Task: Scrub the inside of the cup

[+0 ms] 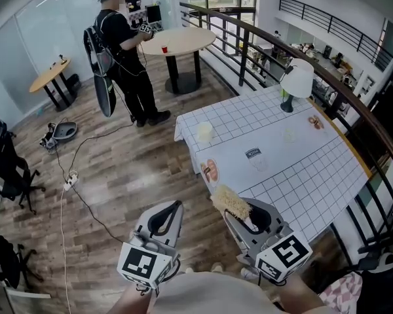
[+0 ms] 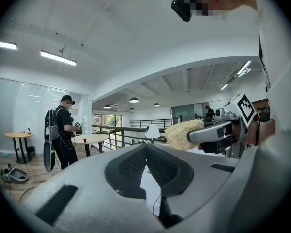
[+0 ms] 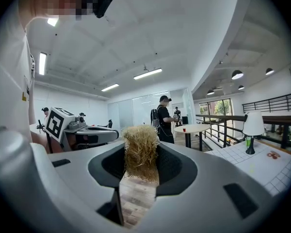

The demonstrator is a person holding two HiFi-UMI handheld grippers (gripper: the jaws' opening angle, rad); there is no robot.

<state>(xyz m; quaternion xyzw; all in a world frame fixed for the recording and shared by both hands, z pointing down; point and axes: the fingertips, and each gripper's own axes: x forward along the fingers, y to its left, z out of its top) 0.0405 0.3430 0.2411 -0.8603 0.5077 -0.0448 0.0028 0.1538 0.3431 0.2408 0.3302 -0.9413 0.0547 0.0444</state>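
Scrubbing hasn't begun, I judge: my right gripper point(image 1: 241, 211) clamps the scrubber point(image 1: 230, 201), my left gripper point(image 1: 175, 207) is closed and empty, and the cup point(image 1: 205, 131) sits untouched on the table point(image 1: 295, 169).

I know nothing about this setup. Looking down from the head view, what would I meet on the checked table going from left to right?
white cup → clear cup with a dark label → lamp with a white shade. The small orange items are left out because they overlap others in the order.
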